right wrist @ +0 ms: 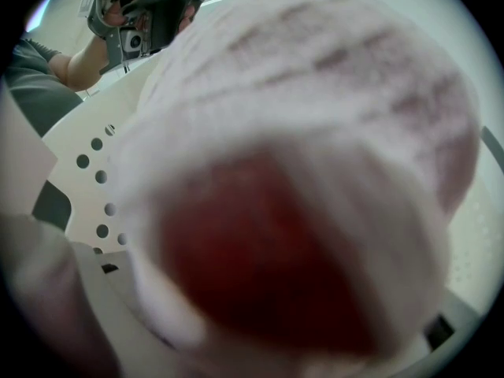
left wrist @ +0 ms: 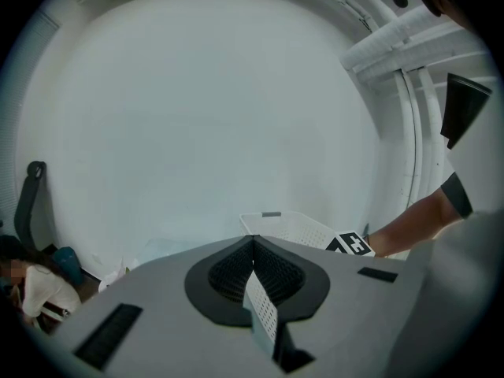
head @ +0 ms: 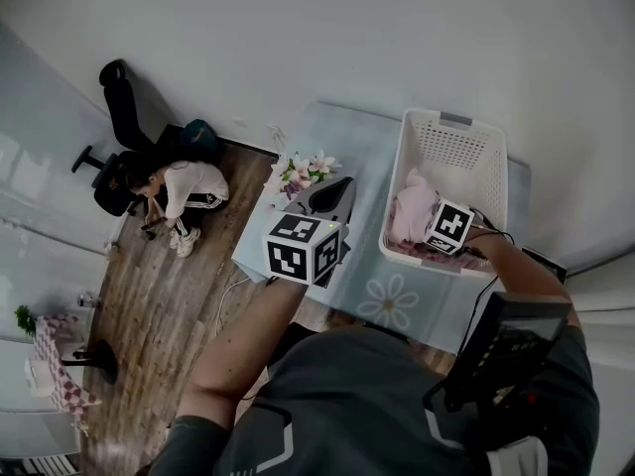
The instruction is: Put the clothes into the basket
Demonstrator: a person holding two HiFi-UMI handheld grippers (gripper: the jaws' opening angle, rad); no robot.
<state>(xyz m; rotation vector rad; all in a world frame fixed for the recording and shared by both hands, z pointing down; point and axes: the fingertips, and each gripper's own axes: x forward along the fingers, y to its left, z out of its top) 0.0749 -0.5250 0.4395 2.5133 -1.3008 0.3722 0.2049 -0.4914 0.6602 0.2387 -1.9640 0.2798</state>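
Grey moulded shells of the left hand-held gripper (left wrist: pixel 253 242) fill the lower half of the left gripper view. Its jaws are pressed together with nothing between them, and it hangs idle above the near edge of the desk (head: pixel 369 157), at the centre of the head view.

Further out, at the right of the head view, the right hand-held gripper (head: pixel 438 225) reaches down inside the white basket (head: pixel 456 152). It sits against the pink clothes (head: pixel 412 211), which lie in the near left part of the basket. In the right gripper view this pink fabric covers almost the whole frame, so I cannot tell how these jaws stand.

No other garment shows on the desk. I judge the task almost finished: the clothes are already inside the basket, and only letting go, if the jaws grip them at all, is left.
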